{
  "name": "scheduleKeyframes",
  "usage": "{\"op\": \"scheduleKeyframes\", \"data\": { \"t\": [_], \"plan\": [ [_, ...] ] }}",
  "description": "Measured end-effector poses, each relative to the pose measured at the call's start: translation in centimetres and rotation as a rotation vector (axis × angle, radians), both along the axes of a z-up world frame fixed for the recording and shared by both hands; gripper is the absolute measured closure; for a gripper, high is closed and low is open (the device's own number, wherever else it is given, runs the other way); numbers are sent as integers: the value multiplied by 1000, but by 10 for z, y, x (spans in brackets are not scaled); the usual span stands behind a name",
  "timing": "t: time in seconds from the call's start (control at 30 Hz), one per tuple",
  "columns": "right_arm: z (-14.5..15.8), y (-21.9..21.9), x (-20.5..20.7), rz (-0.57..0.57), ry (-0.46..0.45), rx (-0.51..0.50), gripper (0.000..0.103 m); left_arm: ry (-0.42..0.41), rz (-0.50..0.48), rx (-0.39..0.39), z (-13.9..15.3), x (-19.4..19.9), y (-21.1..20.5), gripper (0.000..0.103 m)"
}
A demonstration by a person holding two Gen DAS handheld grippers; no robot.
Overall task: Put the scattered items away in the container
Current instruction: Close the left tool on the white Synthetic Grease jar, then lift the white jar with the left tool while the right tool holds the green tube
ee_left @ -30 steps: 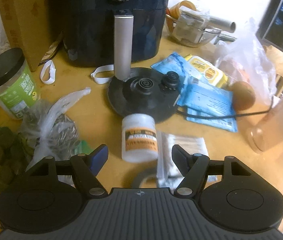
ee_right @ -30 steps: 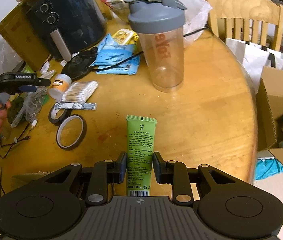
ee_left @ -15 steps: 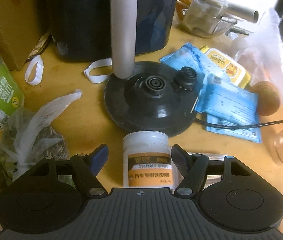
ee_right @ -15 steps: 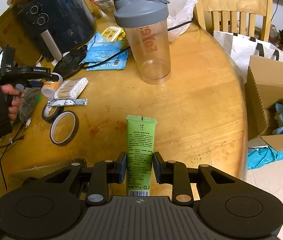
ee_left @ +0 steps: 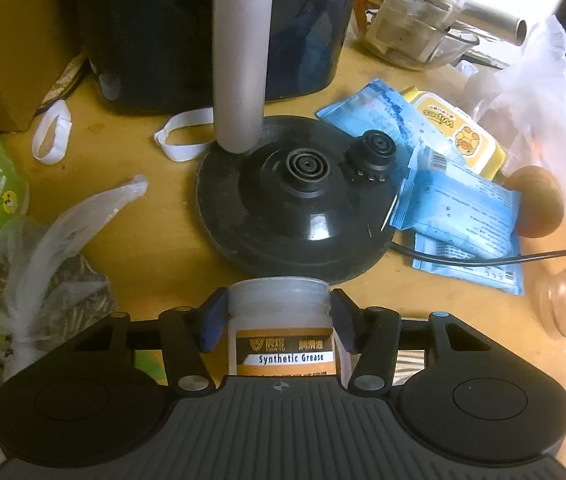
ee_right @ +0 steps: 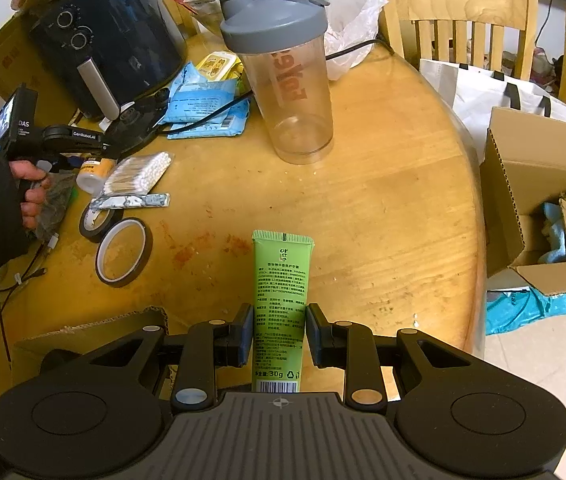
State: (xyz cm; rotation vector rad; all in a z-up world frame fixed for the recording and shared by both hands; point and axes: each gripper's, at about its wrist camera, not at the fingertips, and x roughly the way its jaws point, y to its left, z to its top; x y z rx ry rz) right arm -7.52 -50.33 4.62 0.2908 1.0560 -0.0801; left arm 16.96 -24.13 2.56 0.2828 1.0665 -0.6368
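Your left tongs (ee_left: 279,320) are closing on a white plastic grease jar (ee_left: 281,322), its matte round lid at 6 o'clock of the glossy black kettle base (ee_left: 295,196). Your right tongs (ee_right: 279,334) are pinching a flat green tube (ee_right: 281,300) above the worn wooden counter (ee_right: 383,208). Only the right view is showing the open cardboard box (ee_right: 531,196) at 3 o'clock and the cotton swabs (ee_right: 139,174) beside the jar.
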Motion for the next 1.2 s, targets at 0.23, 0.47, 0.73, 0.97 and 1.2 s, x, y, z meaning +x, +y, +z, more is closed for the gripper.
{"op": "scheduleKeyframes", "data": {
  "t": [0.23, 0.47, 0.73, 0.97, 1.2],
  "plan": [
    [2, 5, 7, 23, -12, 4, 72, -35, -36, -22, 19, -9, 10, 51],
    [7, 13, 13, 60, -29, 5, 72, -55, -51, -25, 27, -20, 20, 51],
    [8, 18, 18, 100, -38, 8, 72, -74, -64, -42, 38, -35, 34, 51],
    [10, 23, 23, 139, -47, 12, 72, -109, -95, -39, 49, -56, 46, 51],
    [11, 24, 28, 181, -55, 10, 72, -130, -109, -9, 51, -92, 64, 51]
  ]
}}
